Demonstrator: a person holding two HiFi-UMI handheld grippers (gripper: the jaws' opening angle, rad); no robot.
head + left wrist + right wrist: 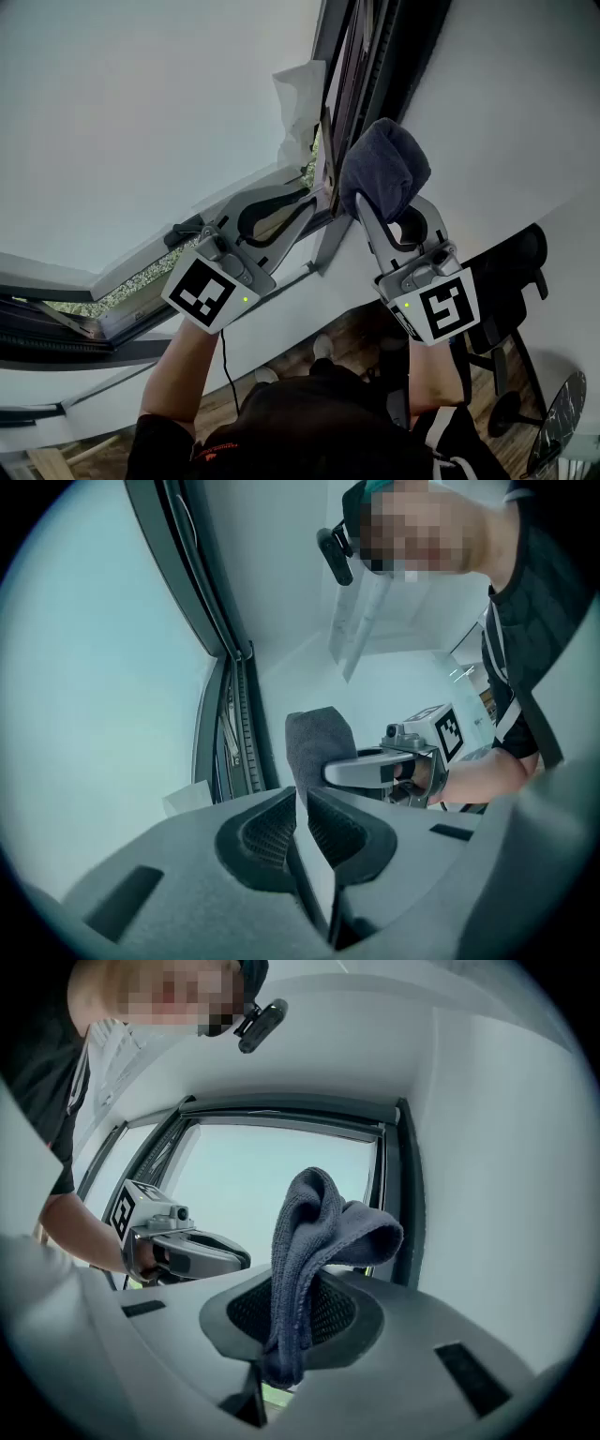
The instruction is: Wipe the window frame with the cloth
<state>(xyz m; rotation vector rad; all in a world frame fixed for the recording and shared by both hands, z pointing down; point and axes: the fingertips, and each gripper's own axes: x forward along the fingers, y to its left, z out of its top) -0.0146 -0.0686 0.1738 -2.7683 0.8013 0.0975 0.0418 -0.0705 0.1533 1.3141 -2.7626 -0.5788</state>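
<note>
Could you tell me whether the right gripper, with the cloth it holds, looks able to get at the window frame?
Probably yes: the right gripper is shut on the cloth, which sits close beside the dark window frame, with nothing visible between them.

1. The head view looks out from close behind both tongs. The left tongs (315,202) lie at 9 o'clock of centre, the right tongs (392,208) at 3 o'clock, and the window frame (361,56) at 12 o'clock.
2. The left gripper view rides on the left tongs and faces along their jaws. The frame runs at 10 o'clock, and the right tongs are near at 3 o'clock.
3. The right gripper view faces along its own jaws toward the window, with the left tongs at 9 o'clock.
4. All three views share the frame and the cloth (384,164), and each gripper view catches the other tongs.
</note>
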